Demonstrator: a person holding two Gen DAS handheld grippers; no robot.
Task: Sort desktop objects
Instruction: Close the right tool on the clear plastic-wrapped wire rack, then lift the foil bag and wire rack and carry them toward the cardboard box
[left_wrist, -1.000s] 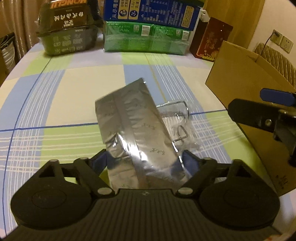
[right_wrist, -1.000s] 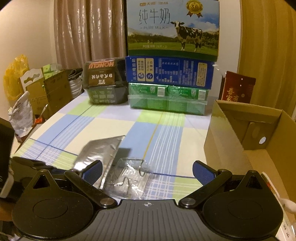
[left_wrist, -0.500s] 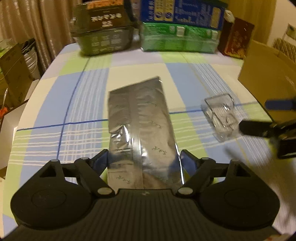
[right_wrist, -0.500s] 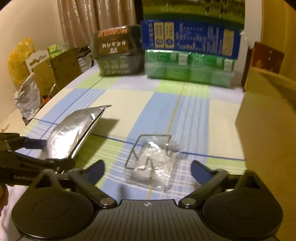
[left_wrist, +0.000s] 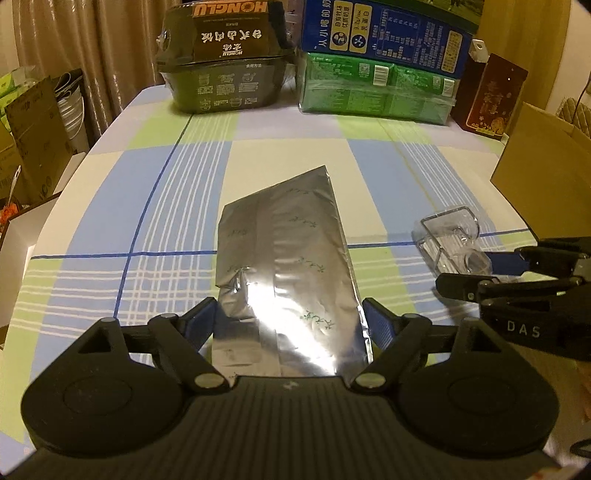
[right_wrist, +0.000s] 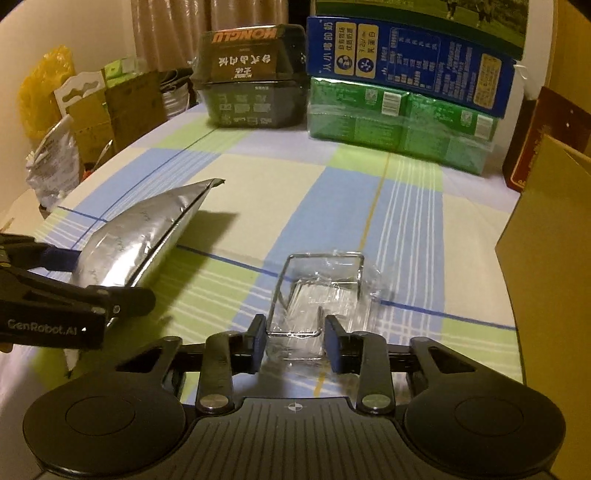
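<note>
Home dining table (left_wrist: 369, 155) — curtains (left_wrist: 92, 44), groceries

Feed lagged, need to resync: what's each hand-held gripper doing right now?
Left hand-held gripper: closed on the silver foil pouch.
Right hand-held gripper: jaws just closed on the clear plastic packet.

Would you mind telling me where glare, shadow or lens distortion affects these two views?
Left wrist view: bright glare on the foil pouch; the table edges bow from the fisheye lens. Right wrist view: the raised pouch casts a dark shadow on the tablecloth; the clear plastic packet between the right gripper fingers shows only faint highlights. Both views have a dim yellow cast.
</note>
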